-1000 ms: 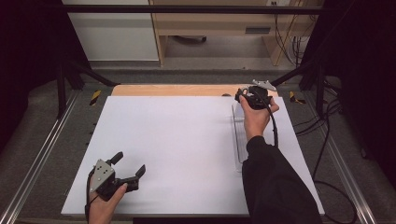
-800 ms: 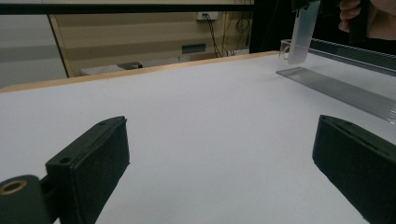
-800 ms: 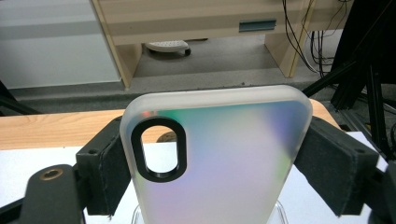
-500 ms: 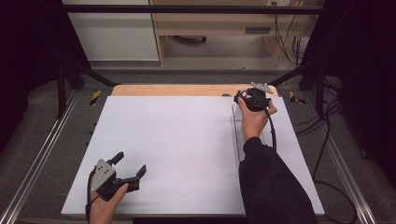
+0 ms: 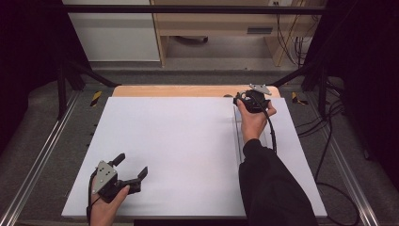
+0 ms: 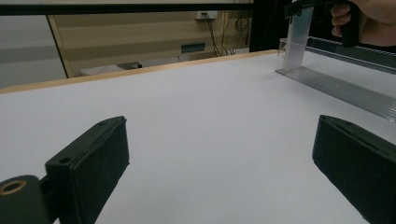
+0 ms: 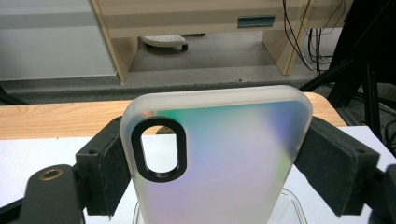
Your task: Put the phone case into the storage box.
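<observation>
1. My right gripper (image 7: 212, 163) has its two black jaws pressed against the long edges of a frosted phone case (image 7: 215, 158); the jaws stand wide only because the case is wide. The case sits upright between them, camera cutout (image 7: 158, 149) to the left in the right gripper view.
2. In the high view the right gripper (image 5: 254, 100) is at the far right of the white table (image 5: 179, 150), just above the far end of a clear plastic tray (image 5: 237, 136) lying lengthwise there. In the left gripper view the case (image 6: 299, 35) hangs upright over that tray's (image 6: 345, 91) end.
3. Change over the last second: very little. The right hand has crept slightly toward the far edge, and its grip width has stayed the same. I judge the case is lifted from the tray and steady, so the grasp looks secure enough to carry.
4. My left gripper (image 5: 131, 172) rests at the near left, well apart from the case, unmoved since a second ago. Its jaws are spread wide with nothing but bare table between them, plain in the left gripper view (image 6: 219, 158).
5. Writing: I can read no brand, label or text on the case, tray or grippers. The case shows only an iridescent sheen.
</observation>
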Motion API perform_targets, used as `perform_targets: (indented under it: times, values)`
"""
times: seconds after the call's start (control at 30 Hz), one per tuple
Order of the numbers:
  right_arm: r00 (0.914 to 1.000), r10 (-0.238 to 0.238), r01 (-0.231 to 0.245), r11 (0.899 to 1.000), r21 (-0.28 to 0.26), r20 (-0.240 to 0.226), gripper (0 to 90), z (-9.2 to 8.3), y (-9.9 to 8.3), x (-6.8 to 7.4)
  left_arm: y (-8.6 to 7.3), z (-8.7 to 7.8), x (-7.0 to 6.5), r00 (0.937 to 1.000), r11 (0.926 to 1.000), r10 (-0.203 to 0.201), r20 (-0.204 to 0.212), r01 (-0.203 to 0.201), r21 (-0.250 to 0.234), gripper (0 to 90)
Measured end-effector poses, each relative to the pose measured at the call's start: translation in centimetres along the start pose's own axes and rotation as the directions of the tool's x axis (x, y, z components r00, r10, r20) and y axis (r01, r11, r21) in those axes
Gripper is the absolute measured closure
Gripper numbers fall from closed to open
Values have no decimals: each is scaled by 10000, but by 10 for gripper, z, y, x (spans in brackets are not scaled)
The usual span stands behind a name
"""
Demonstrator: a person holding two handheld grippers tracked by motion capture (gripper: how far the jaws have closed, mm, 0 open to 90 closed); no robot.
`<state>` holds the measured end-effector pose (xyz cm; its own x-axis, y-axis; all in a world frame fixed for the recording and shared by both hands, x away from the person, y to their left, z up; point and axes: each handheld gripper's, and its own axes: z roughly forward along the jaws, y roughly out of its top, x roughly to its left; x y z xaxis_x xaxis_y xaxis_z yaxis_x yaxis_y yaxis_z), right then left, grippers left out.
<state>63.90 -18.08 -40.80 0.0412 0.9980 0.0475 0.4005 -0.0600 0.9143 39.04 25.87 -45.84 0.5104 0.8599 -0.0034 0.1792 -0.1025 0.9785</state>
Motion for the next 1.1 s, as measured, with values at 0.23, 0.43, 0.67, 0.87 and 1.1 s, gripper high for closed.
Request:
perform_targets:
  times: [0.23, 0.43, 0.67, 0.87, 1.1]
  values:
    - [9999, 148, -148, 9999, 9, -71, 179, 2, -1, -1, 0, 0, -1, 10000, 10000, 10, 20, -10, 7, 35]
    - [9998, 114, -115, 9999, -60, -131, 179, 3, -2, -1, 0, 1, -1, 10000, 10000, 50, 66, -50, 19, 35]
    - [9997, 147, -152, 9995, -289, -190, 179, 4, -4, -3, 0, 1, -1, 10000, 10000, 52, 70, -52, 66, 35]
    - [9994, 295, -302, 9987, -408, -185, 179, 5, -5, -3, 0, 1, -2, 10000, 10000, 48, 77, -49, 48, 35]
    - [9994, 269, -278, 9987, -418, -217, 178, 6, -6, -3, 0, 1, -1, 10000, 10000, 45, 22, -45, 18, 35]
